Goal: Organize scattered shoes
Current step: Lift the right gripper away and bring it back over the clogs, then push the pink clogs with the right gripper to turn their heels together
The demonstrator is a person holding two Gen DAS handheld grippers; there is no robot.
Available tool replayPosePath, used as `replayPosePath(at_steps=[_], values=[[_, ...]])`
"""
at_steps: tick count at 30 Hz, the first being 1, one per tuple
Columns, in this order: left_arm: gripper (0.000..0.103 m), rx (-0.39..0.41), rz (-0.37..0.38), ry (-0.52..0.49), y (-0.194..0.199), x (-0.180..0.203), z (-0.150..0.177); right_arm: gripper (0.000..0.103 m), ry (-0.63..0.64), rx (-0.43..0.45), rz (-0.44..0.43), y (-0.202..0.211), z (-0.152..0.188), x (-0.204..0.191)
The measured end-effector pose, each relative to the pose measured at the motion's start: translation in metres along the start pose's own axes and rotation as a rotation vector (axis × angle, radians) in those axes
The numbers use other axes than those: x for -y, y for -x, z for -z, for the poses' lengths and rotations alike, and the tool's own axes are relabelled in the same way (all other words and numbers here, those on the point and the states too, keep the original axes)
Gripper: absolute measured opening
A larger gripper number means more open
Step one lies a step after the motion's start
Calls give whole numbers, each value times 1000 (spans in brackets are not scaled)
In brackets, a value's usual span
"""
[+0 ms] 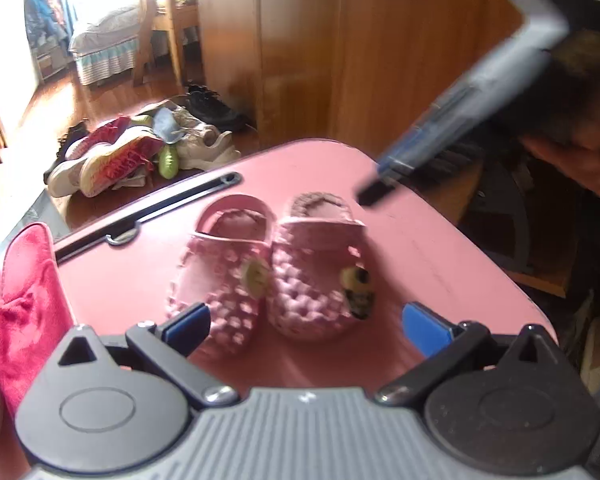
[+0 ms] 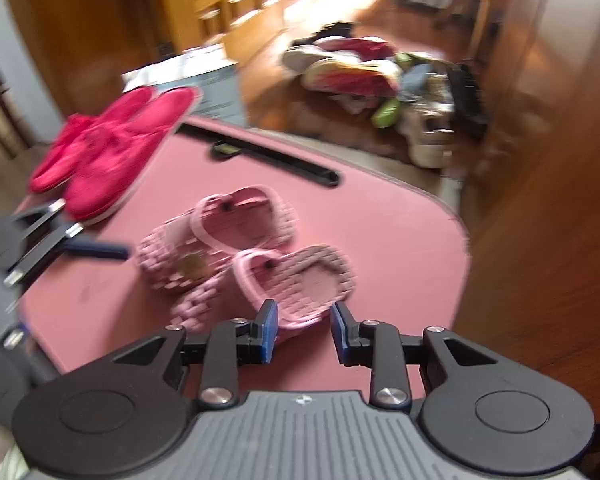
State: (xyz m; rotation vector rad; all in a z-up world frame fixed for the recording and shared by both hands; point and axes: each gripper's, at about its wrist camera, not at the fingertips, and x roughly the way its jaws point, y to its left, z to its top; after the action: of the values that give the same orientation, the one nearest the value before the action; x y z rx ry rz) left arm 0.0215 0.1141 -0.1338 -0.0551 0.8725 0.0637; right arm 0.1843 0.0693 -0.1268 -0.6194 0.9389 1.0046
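Note:
Two small pink clogs stand side by side on a pink table point(image 1: 420, 240): one point(image 1: 220, 276) on the left, one point(image 1: 320, 276) on the right, toes toward the left wrist camera. My left gripper point(image 1: 306, 326) is open wide and empty, just short of their toes. My right gripper point(image 2: 305, 326) is open and empty, its fingers just behind the heel of the near clog point(image 2: 296, 280); the other clog point(image 2: 220, 232) lies beyond it. A pair of red slippers point(image 2: 112, 140) sits at the table's far left corner, also in the left wrist view point(image 1: 20, 312).
A pile of scattered shoes point(image 1: 140, 152) lies on the wooden floor beyond the table, also in the right wrist view point(image 2: 372, 76). A black slot point(image 1: 148, 212) runs across the table. Wooden wardrobes point(image 1: 340, 48) stand behind. The right gripper's arm point(image 1: 480, 92) reaches in from the upper right.

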Motion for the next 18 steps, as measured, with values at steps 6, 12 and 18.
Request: replayPosePath(at_steps=[6,12,18], values=[[103,-44,2,-31,-14,10,14,28,-83,-7,34,-16,-14,11],[103,-39,-3,10,-23,-3,13,28,-15,-27,23,-30,-19,-2],[103,-39,17,0,-25,-9,13,28,46,-45,-2,-35,-14,-15]])
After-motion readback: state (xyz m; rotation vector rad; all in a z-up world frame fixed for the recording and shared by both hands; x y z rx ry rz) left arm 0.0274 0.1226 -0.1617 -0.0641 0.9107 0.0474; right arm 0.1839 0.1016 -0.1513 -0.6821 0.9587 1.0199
